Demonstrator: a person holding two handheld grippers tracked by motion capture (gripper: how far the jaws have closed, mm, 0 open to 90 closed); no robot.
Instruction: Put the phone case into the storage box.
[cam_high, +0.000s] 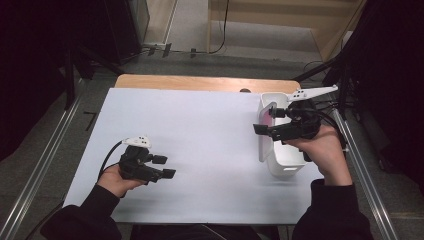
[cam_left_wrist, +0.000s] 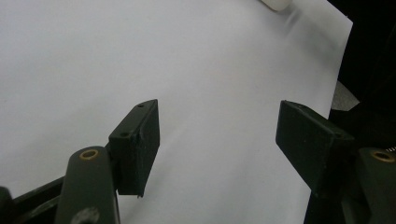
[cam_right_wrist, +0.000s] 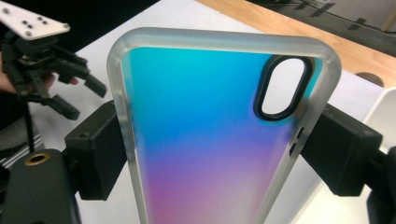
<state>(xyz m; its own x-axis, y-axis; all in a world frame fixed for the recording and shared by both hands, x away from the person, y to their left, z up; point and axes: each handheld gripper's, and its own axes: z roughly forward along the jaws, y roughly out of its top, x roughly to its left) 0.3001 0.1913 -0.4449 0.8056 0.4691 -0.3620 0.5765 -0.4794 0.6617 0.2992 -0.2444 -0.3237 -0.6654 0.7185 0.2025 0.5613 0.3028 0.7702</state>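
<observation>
A phone case with a frosted rim and a blue-to-pink back stands upright between the jaws of my right gripper, which is shut on its two long sides. In the high view the case shows edge-on, with the right gripper holding it beside the left wall of a white bin. At the lower left my left gripper hovers over the white sheet, its jaws wide apart. Nothing but bare sheet lies between the left gripper's black pads. The left gripper also appears far off in the right gripper view.
The white sheet covers most of a wooden table. Metal rails run along both sides of it. The bin stands at the sheet's right edge.
</observation>
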